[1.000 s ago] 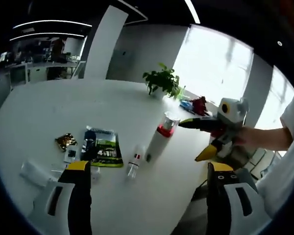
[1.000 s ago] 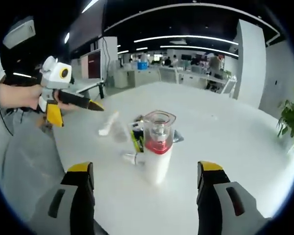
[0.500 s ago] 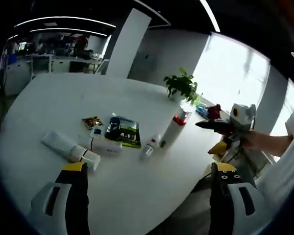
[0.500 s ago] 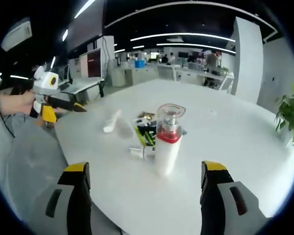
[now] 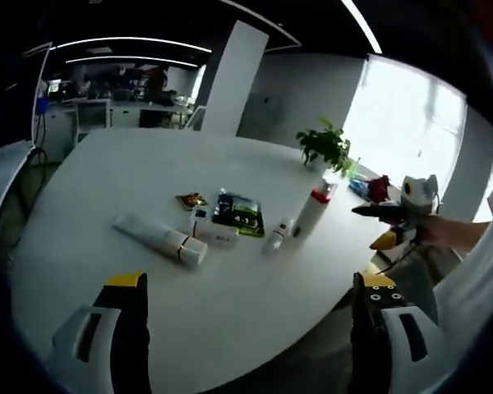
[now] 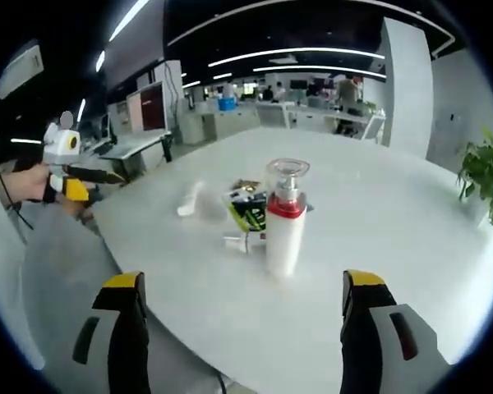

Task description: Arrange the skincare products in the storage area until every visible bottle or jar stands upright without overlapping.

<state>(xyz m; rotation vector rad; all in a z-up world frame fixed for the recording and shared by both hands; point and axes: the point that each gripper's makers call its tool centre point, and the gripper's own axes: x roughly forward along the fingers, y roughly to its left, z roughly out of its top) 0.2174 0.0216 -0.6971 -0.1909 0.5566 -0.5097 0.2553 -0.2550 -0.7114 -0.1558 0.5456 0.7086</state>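
One bottle up, the rest lying flat, and both my claws are empty.

My left gripper (image 5: 251,328) and right gripper (image 6: 238,328) hang off the near edge of the white table (image 6: 394,246), jaws spread wide, holding nothing. The pump bottle (image 6: 285,215) stands upright mid-table. Just beside it the small bottle (image 5: 278,237) lies on its side, and the long tube (image 5: 160,239) and short tube (image 5: 216,234) are down too, so I reckon most of the job remains.

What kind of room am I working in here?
Likely an open-plan office: a large white round table, rows of desks with monitors behind it, ceiling strip lights, and a potted green plant.
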